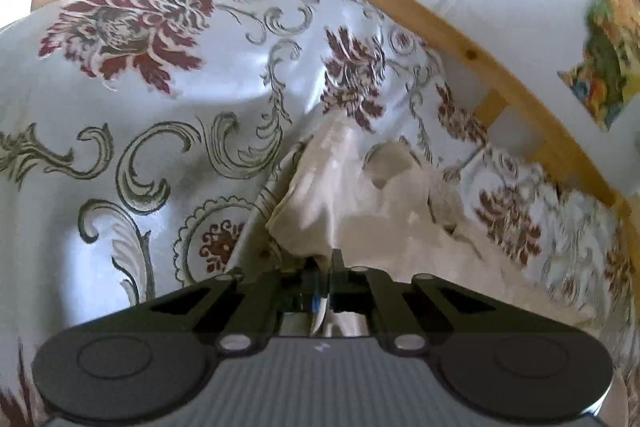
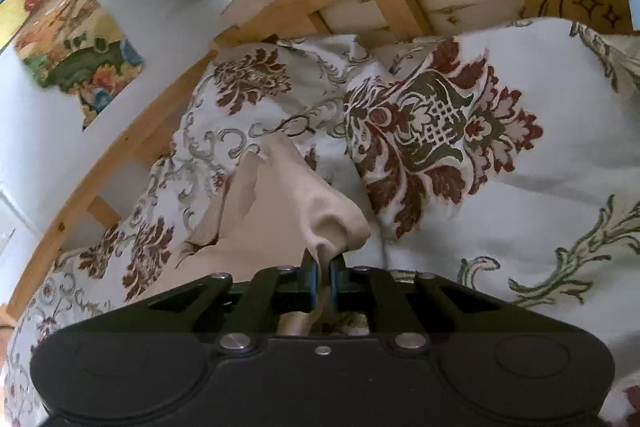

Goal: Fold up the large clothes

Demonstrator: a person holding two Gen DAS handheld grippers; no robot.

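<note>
Both tongs are clamped on one beige garment (image 2: pixel 280 211): the left tongs (image 1: pixel 325 267) pinch its near edge, the right tongs (image 2: pixel 324 267) grip a bunched fold. It lies on the floral bedspread (image 1: pixel 160 115) (wooden bed frame (image 1: pixel 440 27) beyond), stretching away from them.

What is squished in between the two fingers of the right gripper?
A bunched fold of the beige garment sits pinched in the right gripper, seen in the right wrist view. Below it lies the floral bedspread.
</note>
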